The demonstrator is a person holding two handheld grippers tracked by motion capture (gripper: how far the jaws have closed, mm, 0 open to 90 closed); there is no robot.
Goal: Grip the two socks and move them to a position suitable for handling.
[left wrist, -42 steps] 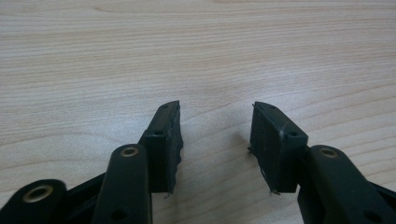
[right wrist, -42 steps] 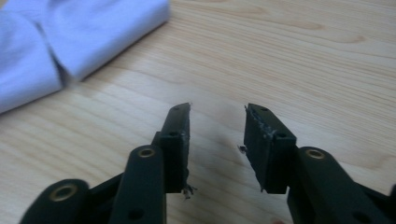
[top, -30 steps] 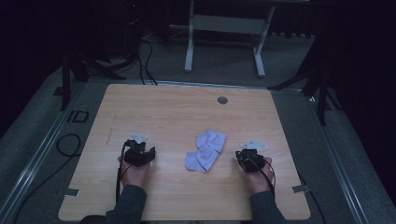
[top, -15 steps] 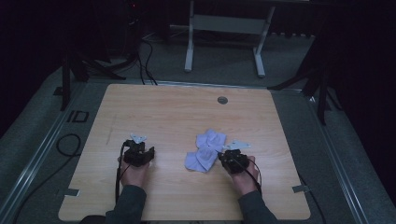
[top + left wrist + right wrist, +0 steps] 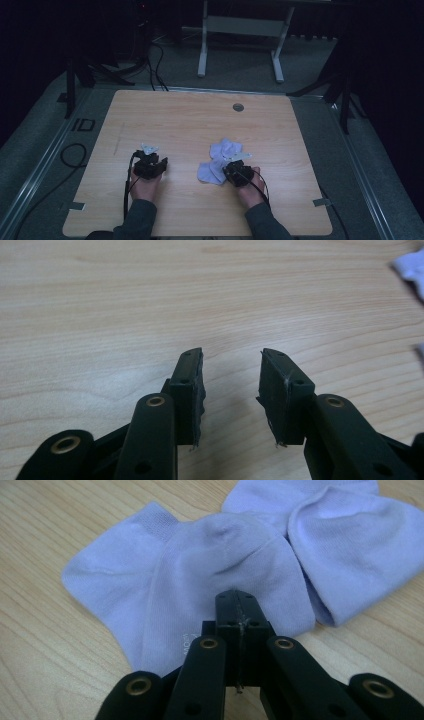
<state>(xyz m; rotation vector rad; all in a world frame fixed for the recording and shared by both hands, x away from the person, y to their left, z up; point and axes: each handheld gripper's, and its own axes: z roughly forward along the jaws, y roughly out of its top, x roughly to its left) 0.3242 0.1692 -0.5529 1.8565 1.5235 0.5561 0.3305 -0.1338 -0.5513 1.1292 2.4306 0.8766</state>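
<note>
Right hand-held gripper (image 5: pixel 239 605) jaws closed at near edge of socks (image 5: pixel 230 545).

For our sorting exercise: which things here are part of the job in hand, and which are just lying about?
Part of the job:
socks
right gripper, shut at the socks' edge
left gripper, open over bare wood

Just lying about:
round cap in the table
cables on the floor
metal stand

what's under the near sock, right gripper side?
Bare wooden table shows around the near sock. The right gripper, jaws together, sits at its edge. A second sock overlaps it behind; anything underneath is covered.
</note>
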